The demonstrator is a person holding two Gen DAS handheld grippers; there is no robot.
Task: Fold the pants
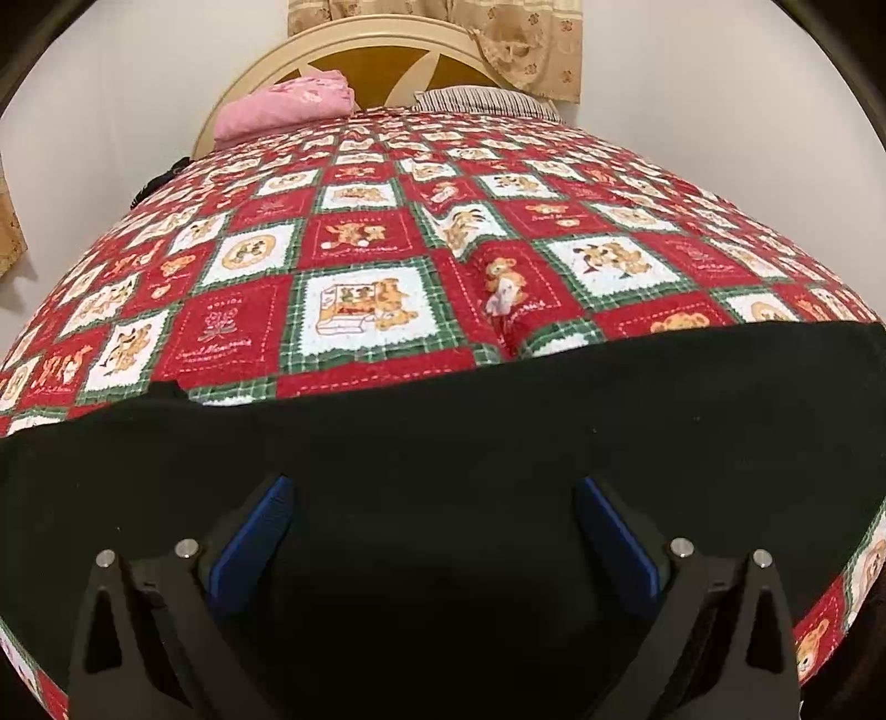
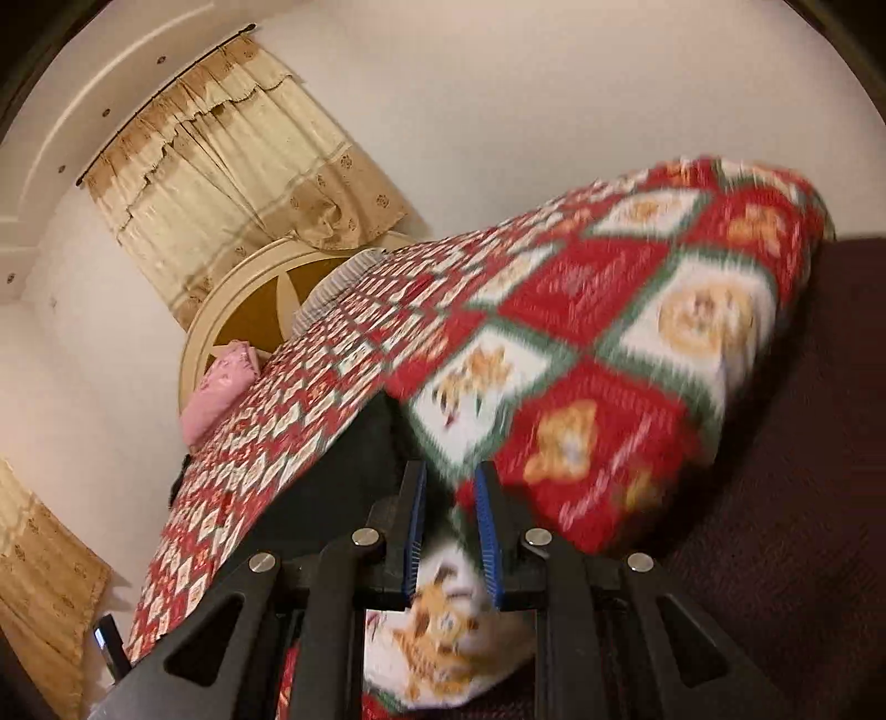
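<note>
A bed fills both views, covered by a quilt [image 1: 354,260] of red, white and green squares printed with teddy bears.

From the left wrist camera: black pants [image 1: 443,421] lie flat across the near end of the bed, stretching from the left edge of the view to the right, with their far edge running across the quilt. The left tongs [image 1: 432,493] hang directly over the dark cloth with the two blue-padded fingers [image 1: 266,520] spread wide apart, released and grasping nothing. Further back, at the head of the bed, a folded pink cloth [image 1: 282,105] sits on the left, a striped pillow [image 1: 487,102] on the right, both against a rounded cream and brown headboard [image 1: 354,61]. A beige patterned curtain [image 1: 498,39] hangs above.

From the right wrist camera, tilted and blurred: the right tongs [image 2: 451,487] point at the quilt's corner near the bed's edge. The blue-padded fingers [image 2: 487,526] stand close together with a narrow gap, and quilt fabric shows in that gap; I cannot tell whether they grip it. The black pants [image 2: 354,459] appear as a dark strip just left of the tongs. Dark maroon fabric [image 2: 803,498] fills the right side.
</note>
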